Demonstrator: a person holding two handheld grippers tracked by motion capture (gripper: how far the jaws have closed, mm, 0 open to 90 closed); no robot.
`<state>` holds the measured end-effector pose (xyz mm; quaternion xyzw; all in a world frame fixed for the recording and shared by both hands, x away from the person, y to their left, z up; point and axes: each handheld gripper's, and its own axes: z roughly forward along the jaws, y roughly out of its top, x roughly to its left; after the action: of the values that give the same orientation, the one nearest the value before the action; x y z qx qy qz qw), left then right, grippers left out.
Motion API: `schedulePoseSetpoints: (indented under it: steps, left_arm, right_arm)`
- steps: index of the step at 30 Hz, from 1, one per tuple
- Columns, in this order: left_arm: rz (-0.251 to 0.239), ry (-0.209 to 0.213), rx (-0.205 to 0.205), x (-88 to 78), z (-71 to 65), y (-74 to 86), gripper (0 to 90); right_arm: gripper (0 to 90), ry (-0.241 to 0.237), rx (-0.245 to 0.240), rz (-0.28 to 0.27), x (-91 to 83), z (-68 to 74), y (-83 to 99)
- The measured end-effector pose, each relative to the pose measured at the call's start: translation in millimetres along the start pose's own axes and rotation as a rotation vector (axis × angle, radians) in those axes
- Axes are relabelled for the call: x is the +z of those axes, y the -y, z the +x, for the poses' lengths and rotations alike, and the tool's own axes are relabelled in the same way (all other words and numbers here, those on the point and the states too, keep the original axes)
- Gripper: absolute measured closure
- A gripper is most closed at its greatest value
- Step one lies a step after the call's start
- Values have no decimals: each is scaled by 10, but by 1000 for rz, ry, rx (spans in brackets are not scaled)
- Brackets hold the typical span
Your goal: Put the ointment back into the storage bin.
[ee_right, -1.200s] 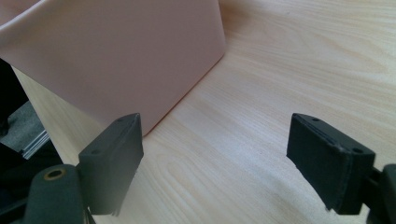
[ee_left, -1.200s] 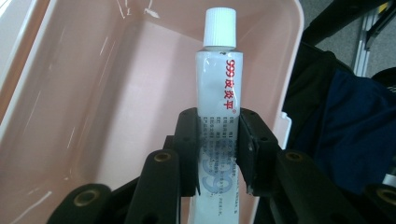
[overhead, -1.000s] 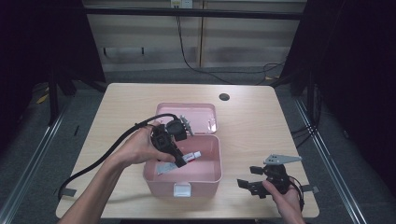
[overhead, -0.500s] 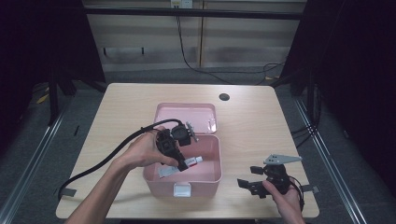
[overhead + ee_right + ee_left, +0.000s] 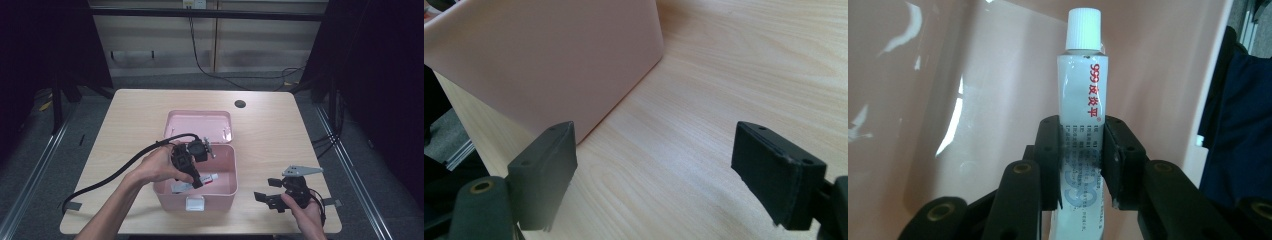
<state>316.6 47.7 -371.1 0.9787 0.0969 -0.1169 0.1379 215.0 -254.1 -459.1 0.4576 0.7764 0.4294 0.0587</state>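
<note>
Lowered into pink box [image 5: 220,187], left gripper [image 5: 1080,150] clamps tube [image 5: 1082,95].

Black left gripper [image 5: 196,176] trails thick black cable; right gripper [image 5: 268,199] carries a grey plate.

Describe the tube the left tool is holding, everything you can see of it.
The tube is a small white squeeze tube, plastic or soft metal by its look, with a ribbed white screw cap that is on. Red print reads "999" with Chinese characters, then fine grey text and large pale blue numerals lower down. The left tool pinches its body between both jaws, cap pointing away from the tool. It sits inside the open pink box, whose glossy wall lies behind it. From above it lies roughly flat, low in the box; whether it touches the bottom is unclear.
</note>
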Motion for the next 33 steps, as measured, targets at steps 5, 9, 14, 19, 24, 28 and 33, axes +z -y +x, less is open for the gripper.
schedulePoseSetpoints:
  steps: [5, 9, 14, 19, 24, 28, 33]
  left_arm:
    - [12, 15, 3, 70, -1, -16, 710]
    - [21, 23, 10, 133, 12, -30, 710]
    - [32, 45, 18, 225, 30, -47, 710]
    - [39, 61, 19, 279, 46, -56, 709]
    - [39, 76, 26, 330, 70, -58, 709]
    - [43, 91, 10, 402, 139, -12, 709]
    - [49, 97, 11, 454, 115, -34, 709]
  right_arm:
    - [178, 1, 4, 4, 1, 4, 0]
    - [178, 1, 4, 4, 1, 4, 0]
    - [178, 0, 4, 4, 0, 5, 1]
    - [178, 1, 2, 2, 1, 2, 1]
    - [178, 1, -3, 3, 0, 0, 4]
    - [178, 2, -3, 4, 1, 0, 4]
    - [178, 2, 5, 6, 1, 2, 2]
